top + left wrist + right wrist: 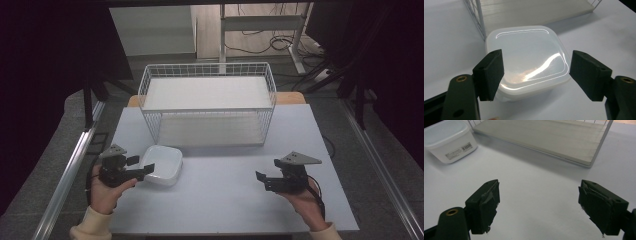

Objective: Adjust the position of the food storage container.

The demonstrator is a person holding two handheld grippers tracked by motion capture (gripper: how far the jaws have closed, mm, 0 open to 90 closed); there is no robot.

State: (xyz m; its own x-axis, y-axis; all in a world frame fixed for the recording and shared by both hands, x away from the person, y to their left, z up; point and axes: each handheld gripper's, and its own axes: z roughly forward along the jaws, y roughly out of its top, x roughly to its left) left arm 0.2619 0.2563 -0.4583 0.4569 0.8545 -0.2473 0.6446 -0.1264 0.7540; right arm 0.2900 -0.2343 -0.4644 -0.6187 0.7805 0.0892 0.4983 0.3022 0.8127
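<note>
Looking down from the high view: white lidded container (161, 164) sits on the table (225, 200), front-left, just in front of the wire rack (207, 102) and near its left corner. Left gripper (141, 168) is right at the container's left edge, jaws pointing across it toward the right.

Left gripper view: jaws wide open, nothing gripped. Container (527, 62) lies ahead and between the two fingers (490, 73). Near edge of the lid is roughly level with the pad tips; the left pad overlaps the container's near-left corner in the picture, the right pad stands off its right side with table showing between. Can't confirm any pad contact, looks like a small gap. Lid is on, glossy, container upright. Rack's left wire wall sits just behind the container's far-left corner.

Right gripper (263, 179) is held over the table front-right, well apart from the container, jaws pointing left. Right gripper view: jaws wide open, empty, bare table between the fingers (486, 205). Container (449, 140) shows far off at top left, barcode label on its side wall, beside the rack's lower shelf board (541, 138).
</note>
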